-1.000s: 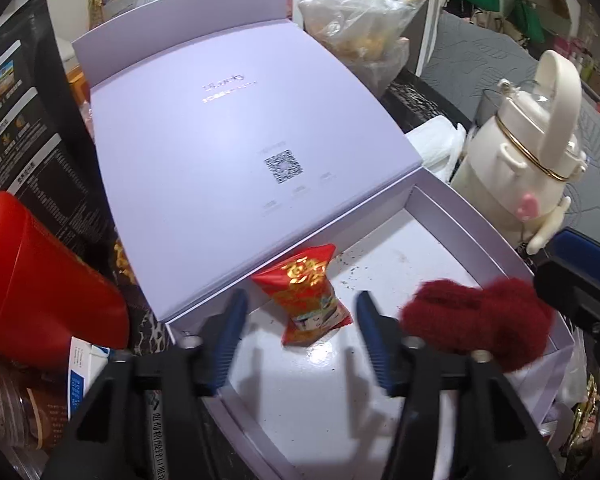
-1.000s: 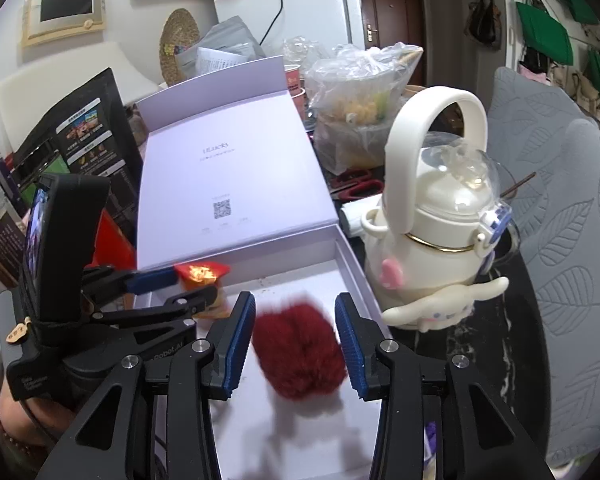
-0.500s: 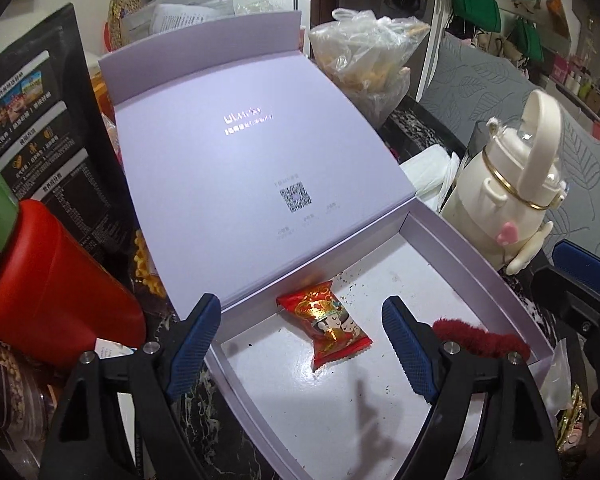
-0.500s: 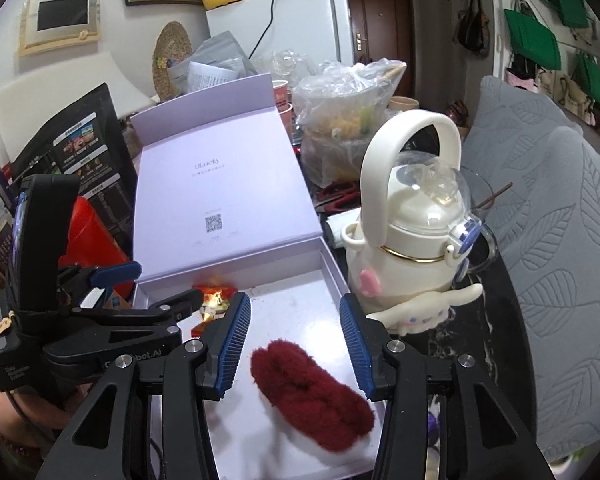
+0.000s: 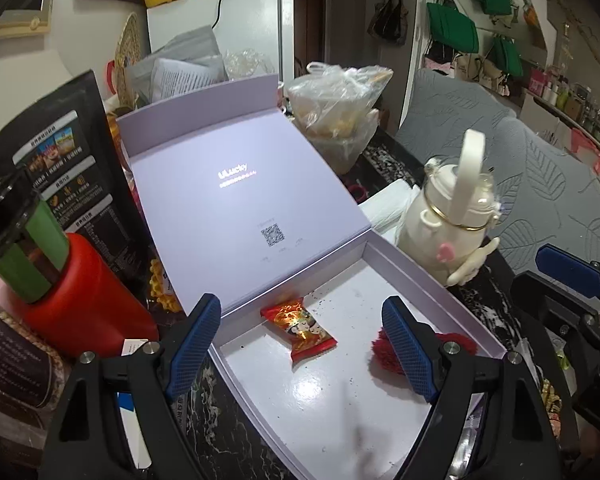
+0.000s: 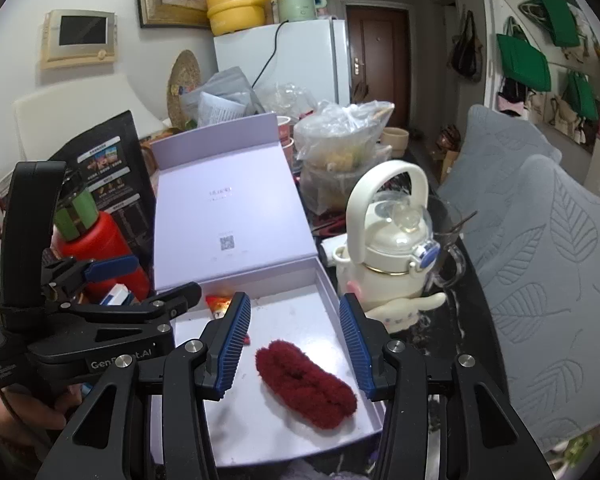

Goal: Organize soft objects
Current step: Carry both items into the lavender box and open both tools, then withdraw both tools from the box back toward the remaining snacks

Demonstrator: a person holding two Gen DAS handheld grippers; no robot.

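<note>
So the fuzzy red thing (image 6: 306, 384) is lying flat in the lavender box (image 6: 324, 280), close to the box's right wall and near its front edge, touching nothing else. The red candy packet (image 5: 298, 330) sits in the same box, further back toward the hinge side and left of the fuzzy one, with bare white floor between them. Most of the box floor in front of the packet is open, just a few dark crumbs near the back.

The box lid (image 5: 236, 200) stands propped open behind the tray. Right of the box, just beside its wall, is the cream kettle-shaped bottle (image 6: 392, 248); left of it, a red jar with a green lid (image 5: 72, 280). Both crowd the box on the dark counter (image 5: 228, 432), so the clear way in is from above.

Left gripper (image 5: 306, 348) hangs over the box, jaws just opened wide, holding nothing. Right gripper (image 6: 296, 346) is above the fuzzy thing, jaws just eased apart a bit, pads clear of it, nothing gripped.
</note>
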